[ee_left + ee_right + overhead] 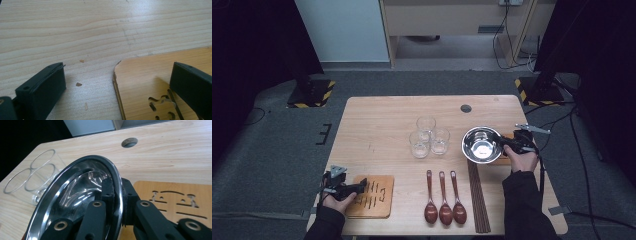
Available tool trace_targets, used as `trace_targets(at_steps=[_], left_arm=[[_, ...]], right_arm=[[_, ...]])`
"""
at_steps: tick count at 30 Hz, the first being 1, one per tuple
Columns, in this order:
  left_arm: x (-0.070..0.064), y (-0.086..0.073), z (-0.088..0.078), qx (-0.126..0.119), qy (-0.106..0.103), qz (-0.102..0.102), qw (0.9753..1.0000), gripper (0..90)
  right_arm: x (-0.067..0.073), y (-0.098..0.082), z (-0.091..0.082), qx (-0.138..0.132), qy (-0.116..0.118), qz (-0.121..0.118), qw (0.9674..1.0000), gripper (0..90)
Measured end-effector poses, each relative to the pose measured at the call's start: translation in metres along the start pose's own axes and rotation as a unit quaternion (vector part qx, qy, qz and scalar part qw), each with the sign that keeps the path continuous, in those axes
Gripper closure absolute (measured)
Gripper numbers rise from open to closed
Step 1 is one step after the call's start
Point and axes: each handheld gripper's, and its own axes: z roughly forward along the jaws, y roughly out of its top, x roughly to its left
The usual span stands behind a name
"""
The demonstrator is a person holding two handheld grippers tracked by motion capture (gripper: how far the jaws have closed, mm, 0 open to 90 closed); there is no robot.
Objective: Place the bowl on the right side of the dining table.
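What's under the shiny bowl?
Under the shiny bowl, held by the right tool, a wooden board with cut-out slots peeks out. The bowl covers the rest of it.

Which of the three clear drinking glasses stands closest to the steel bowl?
The right-hand clear glass, front row: it stands nearest the shiny steel bowl, which the right gripper grips by the rim.

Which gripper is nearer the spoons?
Left. The left gripper sits over the trivet just left of the spoons; the right gripper grips the bowl farther back.
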Motion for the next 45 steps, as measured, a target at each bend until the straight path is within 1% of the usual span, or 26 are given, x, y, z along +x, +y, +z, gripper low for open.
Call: trace_targets(at_steps=[5,8,16,23,35,39,45], left_arm=[[0.000,0.000,0.000,0.000,0.000,0.000,1.0000,0.0],[0.000,0.000,0.000,0.000,0.000,0.000,1.0000,0.0],[0.000,0.000,0.000,0.000,0.000,0.000,1.0000,0.0],[0.000,0.000,0.000,0.000,0.000,0.000,1.0000,0.0],[0.000,0.000,0.000,0.000,0.000,0.000,1.0000,0.0],[0.000,0.000,0.000,0.000,0.000,0.000,1.0000,0.0],[0.000,0.000,0.000,0.000,0.000,0.000,1.0000,0.0]], right_arm=[[-0.007,0.001,0.000,-0.003,-0.011,0.008,0.9999,83.5],[-0.011,0.001,0.001,-0.004,-0.017,0.007,0.9998,83.5],[-0.020,0.002,0.002,-0.005,-0.031,0.018,0.9993,83.5],[-0.027,0.002,0.001,-0.011,-0.044,0.021,0.9988,83.5],[-0.039,0.001,0.004,-0.009,-0.063,0.031,0.9975,83.5],[-0.043,0.000,0.006,-0.006,-0.072,0.029,0.9969,83.5],[-0.049,-0.001,0.009,-0.002,-0.084,0.035,0.9959,83.5]])
